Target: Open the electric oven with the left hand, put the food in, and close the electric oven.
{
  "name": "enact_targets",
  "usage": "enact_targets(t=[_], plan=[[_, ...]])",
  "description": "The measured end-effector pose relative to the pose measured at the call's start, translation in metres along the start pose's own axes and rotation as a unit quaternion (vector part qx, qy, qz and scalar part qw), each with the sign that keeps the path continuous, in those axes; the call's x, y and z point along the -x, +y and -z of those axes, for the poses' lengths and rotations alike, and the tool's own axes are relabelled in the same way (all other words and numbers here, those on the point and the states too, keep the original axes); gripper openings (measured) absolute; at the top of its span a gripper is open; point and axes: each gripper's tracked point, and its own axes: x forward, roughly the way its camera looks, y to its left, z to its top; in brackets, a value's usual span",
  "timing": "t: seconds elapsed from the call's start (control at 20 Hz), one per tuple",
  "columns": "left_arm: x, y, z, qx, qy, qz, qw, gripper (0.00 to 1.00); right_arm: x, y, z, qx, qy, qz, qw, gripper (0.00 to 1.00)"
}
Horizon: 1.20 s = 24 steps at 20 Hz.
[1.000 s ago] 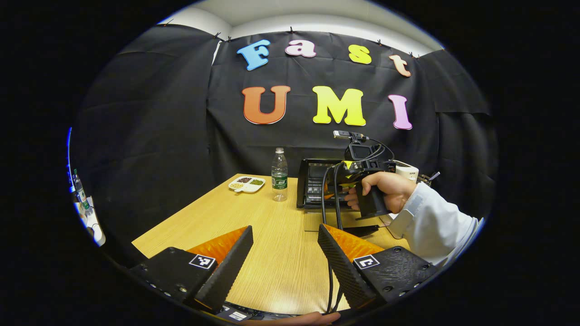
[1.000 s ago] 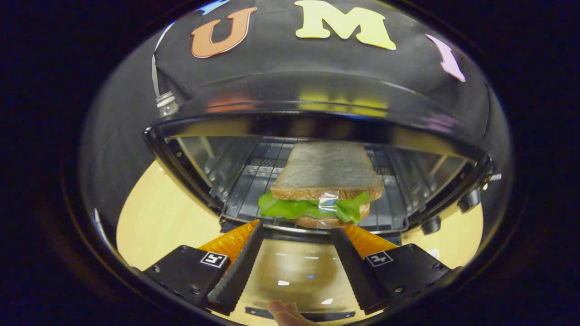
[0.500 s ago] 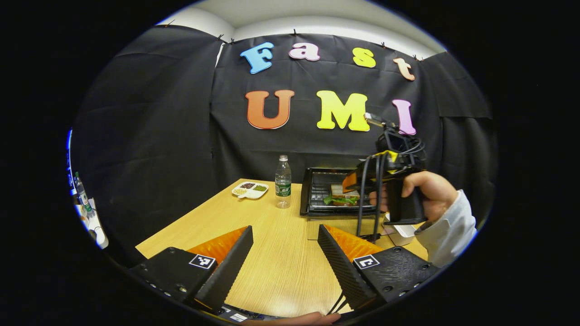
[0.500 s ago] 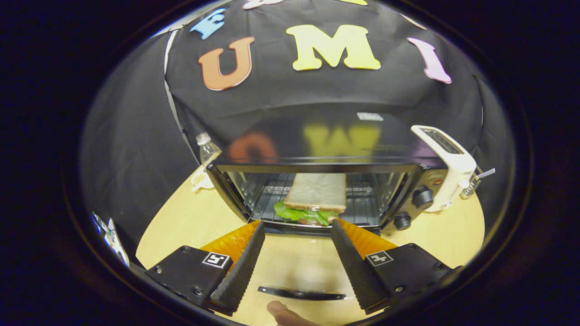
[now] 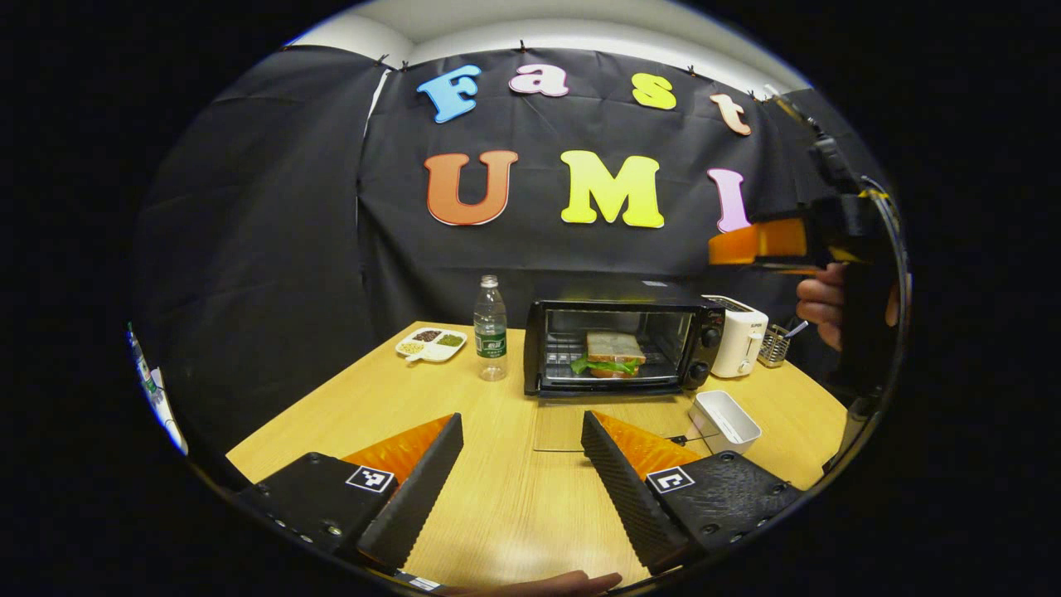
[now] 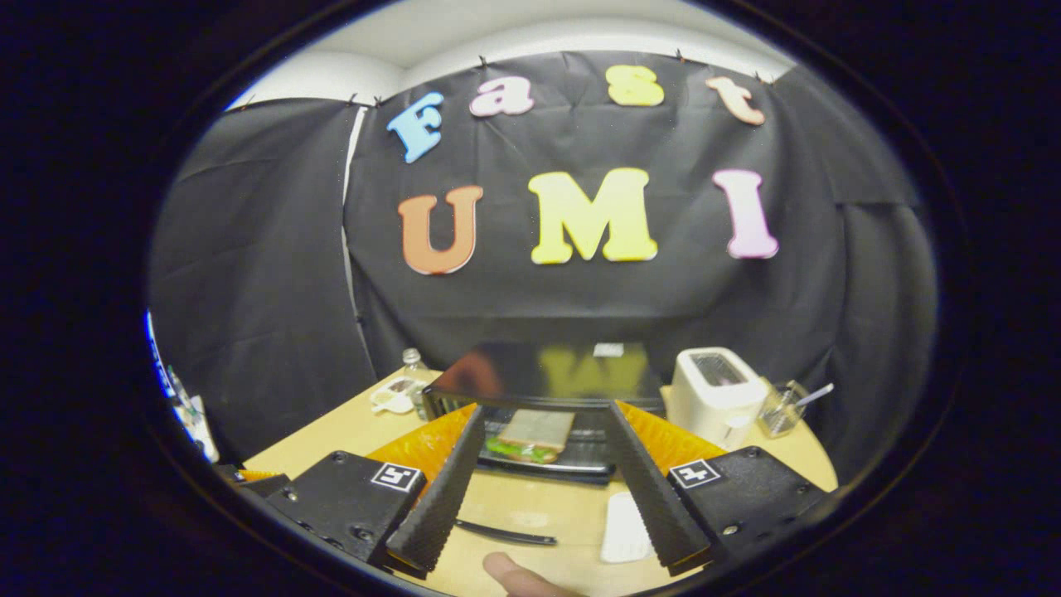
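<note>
The wooden surface [image 5: 497, 497] carries the electric oven [image 5: 617, 344], door down — a sandwich [image 5: 612, 355] on its rack. Left tongs [image 5: 522, 473] hover low, spread wide, empty. Right tongs [image 6: 543, 481] — raised high, hand [image 5: 821, 303] gripping the handle — gape empty.

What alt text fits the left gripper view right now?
The sandwich sits on the rack inside the electric oven, whose glass door lies open flat. The left gripper hovers open over the table; the right gripper is raised, empty.

Left gripper [image 5: 518, 464]: black ribbed fingers [image 5: 414, 489], orange backing; square markers, screws on black blocks.
</note>
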Motion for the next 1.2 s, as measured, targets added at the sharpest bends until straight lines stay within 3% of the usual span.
enact_targets(t=[0.3,0.35,0.8,0.85,1.05,1.2], plan=[[-0.049,-0.057,0.039,-0.010,0.058,0.039,0.998,0.95,0.057,-0.044,-0.031,-0.013,-0.074,0.010,0.997,0.94],[-0.057,-0.065,0.047,-0.015,0.068,0.045,0.997,0.95,0.065,-0.053,-0.032,-0.015,-0.081,0.013,0.997,0.83],[-0.098,-0.124,0.116,-0.019,0.154,0.076,0.985,0.95,0.109,-0.133,-0.025,-0.031,-0.111,0.084,0.990,0.82],[-0.099,-0.130,0.123,-0.018,0.164,0.080,0.983,0.95,0.111,-0.139,-0.025,-0.029,-0.112,0.092,0.989,0.94],[-0.105,-0.136,0.137,-0.043,0.195,0.069,0.977,0.95,0.114,-0.146,-0.028,-0.013,-0.112,0.102,0.988,0.94],[-0.107,-0.135,0.138,-0.050,0.197,0.060,0.977,0.95,0.118,-0.139,-0.032,0.003,-0.112,0.090,0.990,0.94]])
